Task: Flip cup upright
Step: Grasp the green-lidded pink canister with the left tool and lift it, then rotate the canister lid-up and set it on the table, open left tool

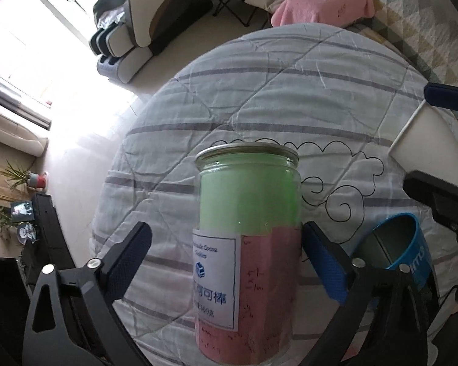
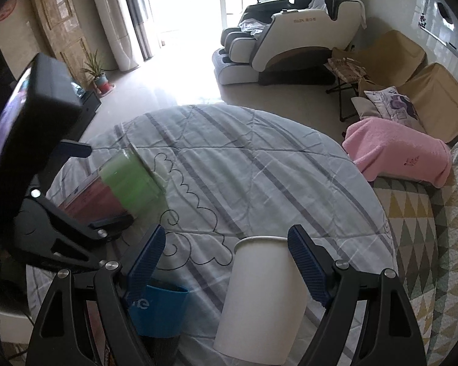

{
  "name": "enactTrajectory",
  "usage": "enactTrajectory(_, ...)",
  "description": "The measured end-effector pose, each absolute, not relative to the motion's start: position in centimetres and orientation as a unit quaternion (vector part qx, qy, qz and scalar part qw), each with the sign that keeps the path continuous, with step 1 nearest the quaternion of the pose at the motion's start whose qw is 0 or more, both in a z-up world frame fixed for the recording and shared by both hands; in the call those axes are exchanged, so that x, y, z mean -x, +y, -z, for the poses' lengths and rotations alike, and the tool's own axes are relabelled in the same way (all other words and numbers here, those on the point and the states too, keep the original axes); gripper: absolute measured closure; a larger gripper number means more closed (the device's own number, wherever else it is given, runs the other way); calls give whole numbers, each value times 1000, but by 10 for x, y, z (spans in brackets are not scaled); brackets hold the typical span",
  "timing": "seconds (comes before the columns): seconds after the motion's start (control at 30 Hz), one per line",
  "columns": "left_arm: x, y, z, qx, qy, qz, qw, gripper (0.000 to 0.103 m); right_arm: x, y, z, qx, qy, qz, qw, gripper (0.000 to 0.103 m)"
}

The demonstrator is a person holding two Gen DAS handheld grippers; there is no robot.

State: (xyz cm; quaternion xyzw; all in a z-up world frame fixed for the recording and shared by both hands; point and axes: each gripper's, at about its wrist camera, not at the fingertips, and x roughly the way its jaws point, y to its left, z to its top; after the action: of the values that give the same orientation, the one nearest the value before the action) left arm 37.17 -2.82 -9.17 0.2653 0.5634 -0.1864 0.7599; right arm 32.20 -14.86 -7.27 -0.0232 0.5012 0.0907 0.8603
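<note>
A clear jar [image 1: 248,244] with green and pink contents and a white label stands between my left gripper's [image 1: 226,259] fingers; the right pad touches it, the left pad stands apart. It also shows in the right wrist view [image 2: 128,183]. A white paper cup [image 2: 262,292] sits between my right gripper's [image 2: 229,259] fingers, rim away from me; the right pad touches it, the left pad is apart. The cup shows at the left wrist view's right edge [image 1: 427,140]. A blue cup [image 1: 403,250] with a dark inside sits on the table between the two; it also shows in the right wrist view [image 2: 158,308].
The round table [image 2: 259,167] has a striped grey-white cloth. A pink towel [image 2: 397,152] lies on a seat at its far right. A massage chair [image 2: 290,36] stands beyond, by a bright window. A patterned rug [image 2: 418,228] lies to the right.
</note>
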Motion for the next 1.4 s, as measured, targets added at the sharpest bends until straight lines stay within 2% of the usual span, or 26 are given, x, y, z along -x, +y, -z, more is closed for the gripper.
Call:
enactTrajectory(0.13, -373, -33, 98, -280, 563, 177, 757, 16, -315, -144, 72, 35, 500, -97, 860, 19)
enactTrajectory(0.23, -371, -35, 98, -280, 560, 184, 757, 31, -310, -143, 71, 36, 501, -101, 859, 19)
enactTrajectory(0.4, -362, -30, 90, -272, 541, 180, 775, 31, -306, -144, 70, 34, 500, -103, 859, 19)
enactTrajectory(0.7, -318, -3, 55, -225, 455, 187, 841, 31, -295, -140, 64, 41, 487, -108, 866, 19)
enactTrajectory(1.17, -256, 59, 52, -91, 363, 167, 912, 31, -268, -106, 61, 86, 474, -140, 865, 19)
enactTrajectory(1.4, -233, 67, 60, -67, 359, 162, 917, 31, -257, -99, 57, 90, 468, -148, 867, 19)
